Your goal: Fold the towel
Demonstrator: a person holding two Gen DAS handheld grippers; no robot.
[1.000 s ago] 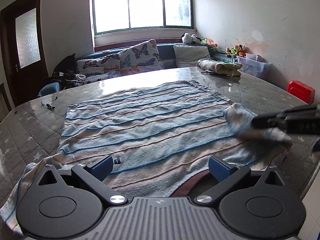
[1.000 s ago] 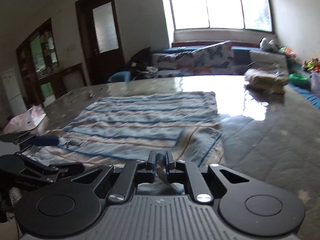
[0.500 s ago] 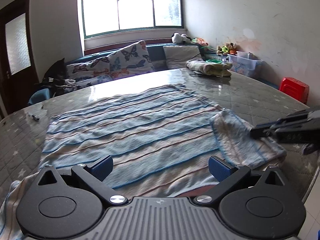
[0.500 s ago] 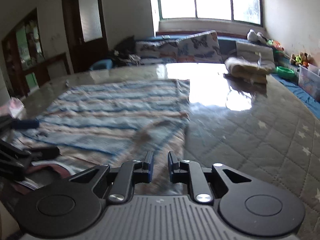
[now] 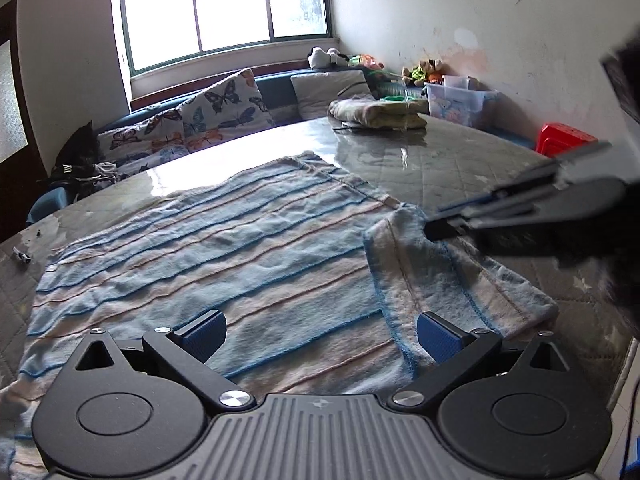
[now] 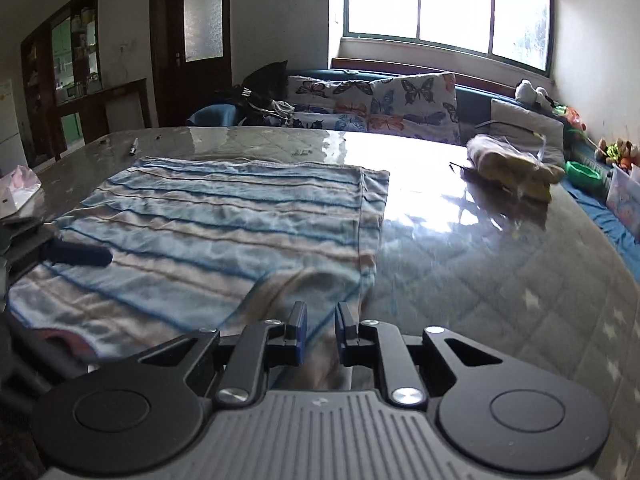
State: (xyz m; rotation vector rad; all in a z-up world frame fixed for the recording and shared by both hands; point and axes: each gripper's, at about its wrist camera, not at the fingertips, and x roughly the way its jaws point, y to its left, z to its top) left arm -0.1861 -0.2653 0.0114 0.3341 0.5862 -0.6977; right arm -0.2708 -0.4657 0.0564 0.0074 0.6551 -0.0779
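So the towel [image 5: 208, 248] lies spread flat on the counter [image 5: 440, 160], filling the middle of the left wrist view, with its right corner flipped over onto itself. Left hand-held gripper [image 5: 320, 332] is spread wide at the bottom over it. Right hand-held gripper [image 6: 319, 326] has a small gap between its fingers, nothing pinched.

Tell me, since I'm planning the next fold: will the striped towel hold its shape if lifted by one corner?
Probably not. The striped towel looks soft and floppy: its flipped corner lies limp and wrinkled. On the glossy table it may also slide when dragged.
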